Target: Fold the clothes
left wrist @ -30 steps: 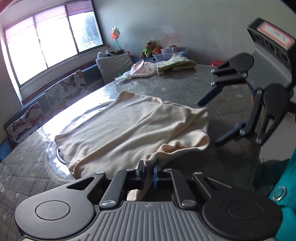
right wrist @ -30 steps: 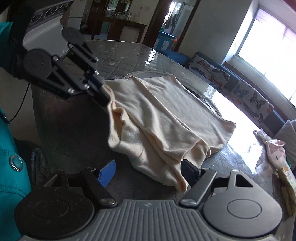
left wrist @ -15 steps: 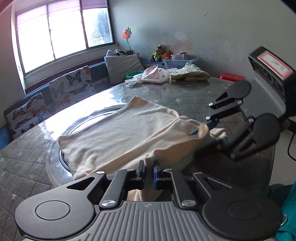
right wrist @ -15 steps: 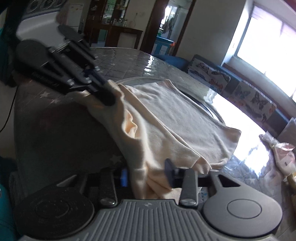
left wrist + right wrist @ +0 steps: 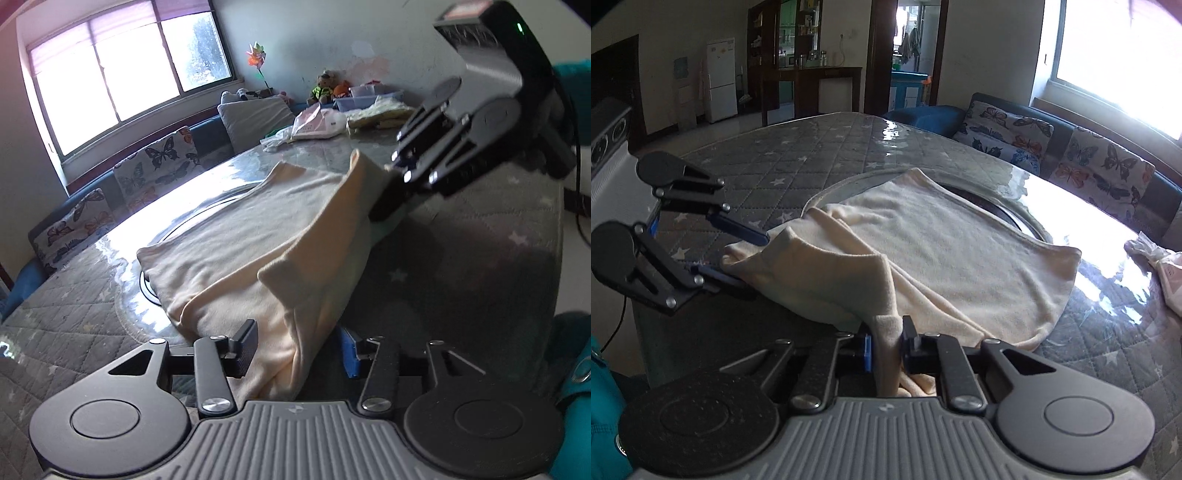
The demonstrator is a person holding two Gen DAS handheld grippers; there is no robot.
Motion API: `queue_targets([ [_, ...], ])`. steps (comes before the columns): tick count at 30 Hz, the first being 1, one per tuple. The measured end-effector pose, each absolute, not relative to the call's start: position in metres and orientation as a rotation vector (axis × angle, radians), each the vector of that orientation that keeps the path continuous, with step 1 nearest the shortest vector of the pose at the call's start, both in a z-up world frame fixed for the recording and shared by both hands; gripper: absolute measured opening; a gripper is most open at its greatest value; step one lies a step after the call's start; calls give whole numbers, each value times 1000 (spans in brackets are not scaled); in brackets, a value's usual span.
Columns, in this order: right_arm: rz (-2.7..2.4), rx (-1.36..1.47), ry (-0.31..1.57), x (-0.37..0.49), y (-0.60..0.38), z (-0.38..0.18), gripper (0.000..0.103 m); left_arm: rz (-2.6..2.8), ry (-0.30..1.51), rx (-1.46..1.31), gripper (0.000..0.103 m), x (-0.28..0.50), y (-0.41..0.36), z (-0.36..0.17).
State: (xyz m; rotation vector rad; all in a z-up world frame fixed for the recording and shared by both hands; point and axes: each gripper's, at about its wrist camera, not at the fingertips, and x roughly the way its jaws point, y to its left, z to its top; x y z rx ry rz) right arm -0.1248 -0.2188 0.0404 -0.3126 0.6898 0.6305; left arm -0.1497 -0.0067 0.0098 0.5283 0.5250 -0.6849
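A cream garment [image 5: 236, 236] lies partly folded on the quilted grey table [image 5: 461, 277]. My left gripper [image 5: 297, 349] is open, and a thick fold of the cloth rests loosely between its wide-spread fingers. The right wrist view shows the same garment [image 5: 945, 251]. There my right gripper [image 5: 886, 347] is shut on the near edge and holds it raised off the table. My left gripper [image 5: 750, 260] appears at the left of that view, fingers apart around the cloth's corner. In the left wrist view my right gripper [image 5: 384, 206] pinches the lifted edge.
A round glass turntable [image 5: 1015, 218] sits under the garment. A pink bag [image 5: 321, 123] and piled clothes lie at the table's far end. Butterfly cushions [image 5: 162, 158] line the bench below the window. A teal sleeve [image 5: 576, 369] is at the right edge.
My left gripper, shut on the cloth before, has opened. My right gripper went from open to shut on the near edge and raised it, with the fold drawn taut between the two grippers.
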Motion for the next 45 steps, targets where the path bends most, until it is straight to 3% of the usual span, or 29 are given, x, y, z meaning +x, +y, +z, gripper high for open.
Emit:
queue_targets([
  [2,620,-310,689,-123,-218,41,12,-683,519,550,49,-149,-6,7],
  [4,616,-318,682,-124,-217,41,12,-681,523,549,19,-146,-5,7],
  [7,611,-328,668,-129,-215,38,9,-682,535,509,8,-139,0,12],
  [31,739,-322,610,-246,-227,110,7,-776,459,425,6,-245,32,91],
  [45,654,-312,590,-169,-233,108,6,-700,446,421,6,-146,7,81],
])
